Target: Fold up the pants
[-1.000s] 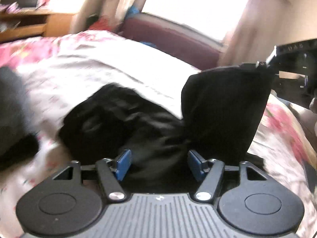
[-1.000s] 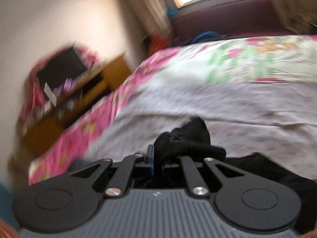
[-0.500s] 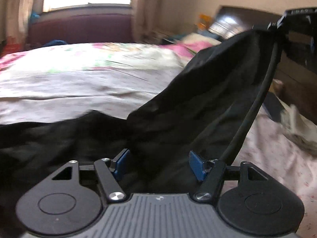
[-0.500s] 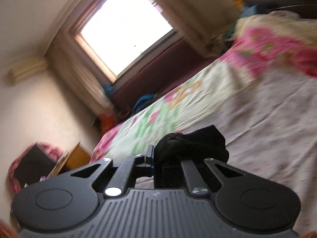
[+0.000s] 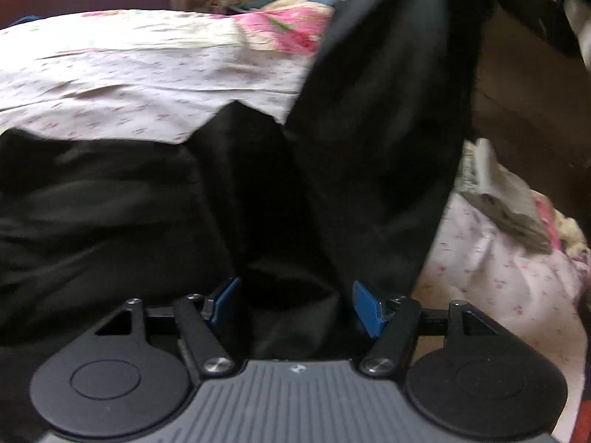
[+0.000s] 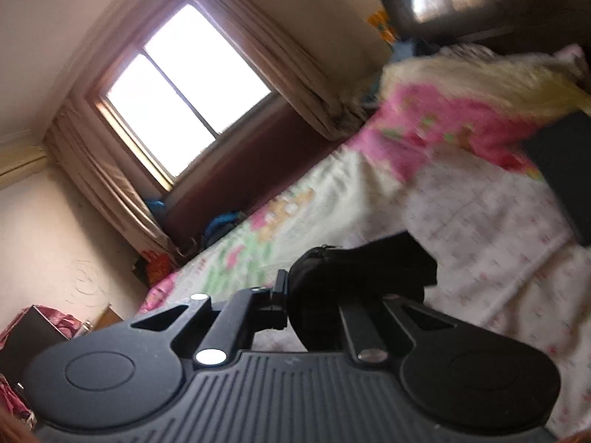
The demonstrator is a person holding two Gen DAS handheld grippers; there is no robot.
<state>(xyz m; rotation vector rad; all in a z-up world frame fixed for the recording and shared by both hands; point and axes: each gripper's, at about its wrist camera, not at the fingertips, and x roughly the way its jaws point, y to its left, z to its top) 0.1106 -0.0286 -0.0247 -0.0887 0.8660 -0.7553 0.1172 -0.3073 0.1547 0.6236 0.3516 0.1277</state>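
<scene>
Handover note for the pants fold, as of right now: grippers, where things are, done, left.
Right gripper: shut on a bunched end of the black pants, held raised above the bed.
Left gripper: open, blue pads apart, pants fabric lying between them but not pinched.
Pants: mostly spread on the bed, one part lifted at upper right in the left view.
Done: one end picked up.
Left: no finished fold visible; probably grip with the left, then lay the lifted part over.

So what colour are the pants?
Black: the pants show best in the left wrist view, spread over the floral bedsheet.
</scene>
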